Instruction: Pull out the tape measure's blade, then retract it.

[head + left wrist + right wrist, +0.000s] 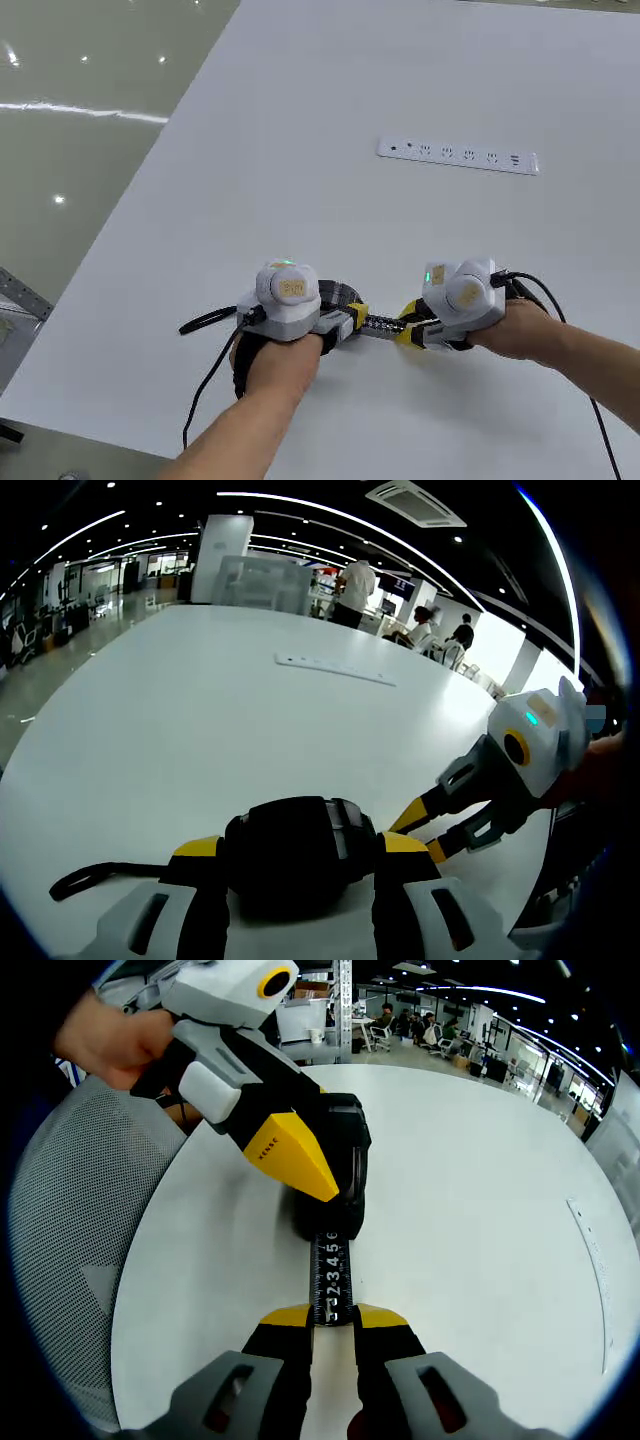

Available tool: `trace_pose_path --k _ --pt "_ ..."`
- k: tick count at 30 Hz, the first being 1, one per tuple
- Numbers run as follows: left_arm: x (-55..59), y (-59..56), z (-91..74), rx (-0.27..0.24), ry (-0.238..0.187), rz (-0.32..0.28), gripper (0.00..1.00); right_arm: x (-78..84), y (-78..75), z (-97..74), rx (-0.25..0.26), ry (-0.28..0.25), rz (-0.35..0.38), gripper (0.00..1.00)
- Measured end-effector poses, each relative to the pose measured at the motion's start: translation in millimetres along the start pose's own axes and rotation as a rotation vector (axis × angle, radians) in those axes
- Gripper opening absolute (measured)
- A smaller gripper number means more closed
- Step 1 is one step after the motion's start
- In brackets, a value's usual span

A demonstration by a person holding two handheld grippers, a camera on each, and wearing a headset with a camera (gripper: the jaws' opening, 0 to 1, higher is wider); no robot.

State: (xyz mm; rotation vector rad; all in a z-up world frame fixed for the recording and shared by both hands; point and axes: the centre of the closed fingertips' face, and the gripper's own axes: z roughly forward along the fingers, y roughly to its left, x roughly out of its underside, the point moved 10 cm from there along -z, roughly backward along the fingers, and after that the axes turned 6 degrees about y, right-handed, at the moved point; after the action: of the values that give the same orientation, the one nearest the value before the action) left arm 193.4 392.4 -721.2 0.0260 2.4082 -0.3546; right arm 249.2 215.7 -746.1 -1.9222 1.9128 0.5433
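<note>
Your left claw (296,848) clamps the hard case (288,865); your right claw (331,1318) pinches the thin blade (331,1278) by its tip. Expect a springy blade that probably kinks easily.

In the head view the left hand-held gripper (352,318) and the hand behind it cover most of the tape measure (341,294); a dark arc of its case clears them. The blade (381,323) shows as a short stretch, its numerals too small to read there (they are legible in the right gripper view). Its tip is hidden between the jaws of the right hand-held gripper (410,328), clamped on it. The strap (205,320) passes under the left hand-held gripper. The counter (300,150) is cut off along its right edge. The power strip (458,156) bears markings too small to tell.
</note>
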Motion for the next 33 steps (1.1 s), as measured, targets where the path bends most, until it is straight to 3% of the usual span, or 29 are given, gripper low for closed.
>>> trace_pose_path --k 33 --pt "0.0 1.2 -0.8 0.016 0.004 0.004 0.54 -29.2 3.3 21.0 -0.01 -0.017 -0.01 0.12"
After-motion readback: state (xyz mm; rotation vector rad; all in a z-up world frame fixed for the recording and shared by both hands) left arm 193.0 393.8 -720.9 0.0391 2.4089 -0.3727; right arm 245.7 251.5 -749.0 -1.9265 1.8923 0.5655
